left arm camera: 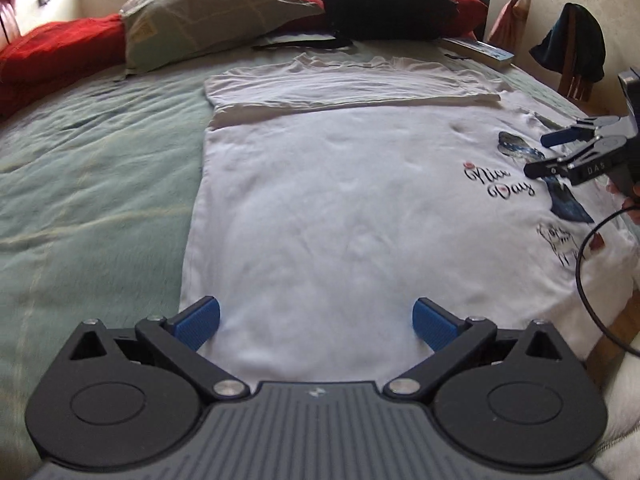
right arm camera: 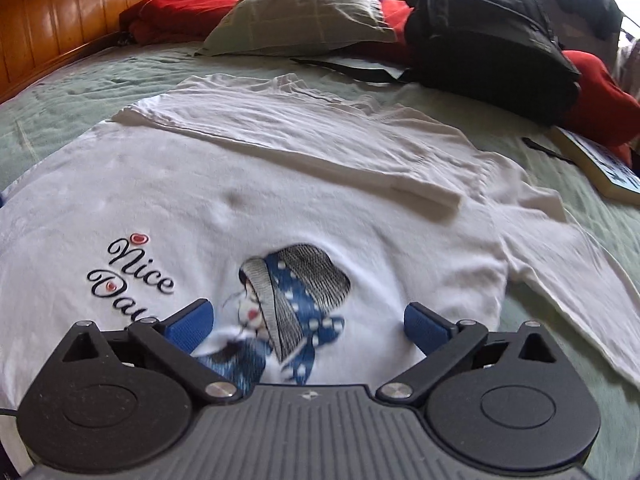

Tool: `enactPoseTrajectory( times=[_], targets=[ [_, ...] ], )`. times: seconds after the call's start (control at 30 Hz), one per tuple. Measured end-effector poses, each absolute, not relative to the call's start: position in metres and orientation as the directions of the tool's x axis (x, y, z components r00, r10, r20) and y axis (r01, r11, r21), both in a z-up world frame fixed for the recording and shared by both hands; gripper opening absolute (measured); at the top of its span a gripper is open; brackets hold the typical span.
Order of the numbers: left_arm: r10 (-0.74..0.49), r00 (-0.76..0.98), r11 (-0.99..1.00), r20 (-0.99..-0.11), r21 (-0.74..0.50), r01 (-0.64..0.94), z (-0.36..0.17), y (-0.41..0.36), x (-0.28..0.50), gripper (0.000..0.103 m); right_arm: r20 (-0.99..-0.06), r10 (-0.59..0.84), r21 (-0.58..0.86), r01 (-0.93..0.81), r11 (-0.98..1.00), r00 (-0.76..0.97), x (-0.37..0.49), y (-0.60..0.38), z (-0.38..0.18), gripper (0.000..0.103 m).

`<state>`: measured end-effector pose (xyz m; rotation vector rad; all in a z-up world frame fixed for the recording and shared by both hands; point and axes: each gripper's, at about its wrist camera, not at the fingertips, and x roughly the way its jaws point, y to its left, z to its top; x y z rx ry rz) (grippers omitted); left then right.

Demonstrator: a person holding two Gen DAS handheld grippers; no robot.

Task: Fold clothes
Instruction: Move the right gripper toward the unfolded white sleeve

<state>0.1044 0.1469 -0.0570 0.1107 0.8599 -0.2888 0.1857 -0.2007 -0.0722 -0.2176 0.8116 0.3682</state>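
A white T-shirt [left arm camera: 320, 200] with a "Nice Day" print and a blue-scarfed figure [right arm camera: 296, 280] lies flat on the green bedspread [left arm camera: 88, 184]. Its far side is folded over into a long band [left arm camera: 344, 84] [right arm camera: 304, 136]. One sleeve [right arm camera: 572, 280] sticks out to the right in the right wrist view. My left gripper [left arm camera: 316, 322] hovers open over the shirt's near plain part, with nothing between its blue pads. My right gripper [right arm camera: 308, 324] hangs open over the printed figure, empty too; it also shows at the right edge of the left wrist view [left arm camera: 536, 156].
A grey-green pillow [left arm camera: 208, 12], red cushions [left arm camera: 56, 52] and a black backpack [right arm camera: 488, 36] line the head of the bed. A book [right arm camera: 600, 168] lies at the bed's right side. A wooden headboard [right arm camera: 60, 20] stands at the left. A black cable [left arm camera: 588, 280] trails near the bed's edge.
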Motion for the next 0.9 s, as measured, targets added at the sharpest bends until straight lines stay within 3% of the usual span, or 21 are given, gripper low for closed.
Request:
enactPoseTrajectory(
  times=[0.13,0.27,0.5,0.67,0.9],
  targets=[
    [-0.169,0.667,0.951,-0.726,0.059,0.304,-0.045,0.136,0.083,0.102,-0.71,0.231,-0.092,-0.413,0.906,0.665,0.165,-0.188,-0.059,0.103],
    [-0.183,0.68,0.948,-0.71,0.057,0.315,-0.048,0.126,0.075,0.102,-0.688,0.272,-0.11,-0.466,0.878,0.673,0.144,-0.164,-0.048,0.103],
    [-0.136,0.695,0.968,-0.706,0.054,0.244,-0.069,0.134,0.049,0.102,-0.747,0.216,-0.155,-0.481,0.863,0.629,0.114,-0.148,-0.069,0.103],
    [-0.085,0.742,0.969,-0.665,0.117,0.215,-0.054,0.121,0.033,0.102,-0.755,0.221,-0.094,-0.435,0.896,0.617,0.089,-0.169,-0.063,0.103],
    [-0.132,0.808,0.956,-0.573,0.141,0.256,-0.028,0.087,0.014,0.102,-0.748,0.258,-0.009,-0.399,0.917,0.612,0.056,-0.187,-0.072,0.103]
  ],
)
